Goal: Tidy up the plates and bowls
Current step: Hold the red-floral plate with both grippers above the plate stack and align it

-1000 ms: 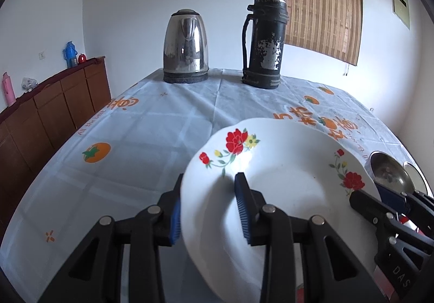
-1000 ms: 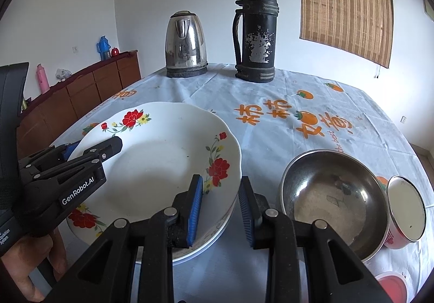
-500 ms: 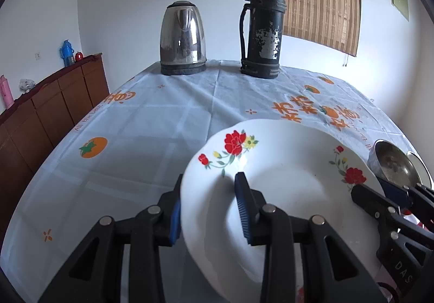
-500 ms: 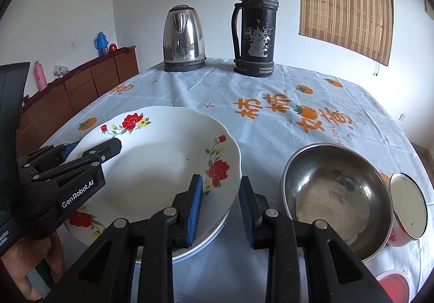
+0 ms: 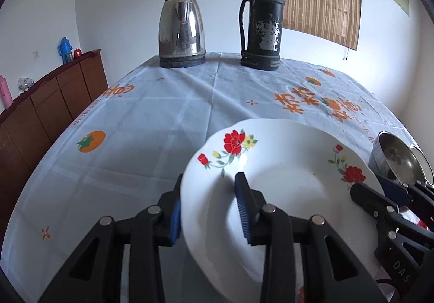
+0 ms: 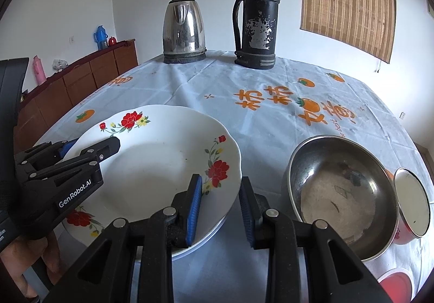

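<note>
A white plate with red flowers [image 5: 293,180] [image 6: 152,164] is held near the front of the table between my two grippers. My left gripper [image 5: 209,178] [image 6: 91,144] is shut on its left rim, one blue pad under the rim and the other on the inner face. On the plate's right rim my right gripper [image 6: 220,180] [image 5: 371,186] is shut the same way. A second white rim [image 6: 217,228] shows just beneath the plate in the right wrist view. A steel bowl [image 6: 339,194] [image 5: 396,156] stands on the cloth to the right of the plate.
A red and white enamel cup [image 6: 412,205] leans beside the steel bowl, with a red lid [image 6: 393,281] in front. A steel kettle [image 5: 181,31] and a black thermos [image 5: 261,20] stand at the far edge. A wooden sideboard [image 5: 54,102] runs along the left.
</note>
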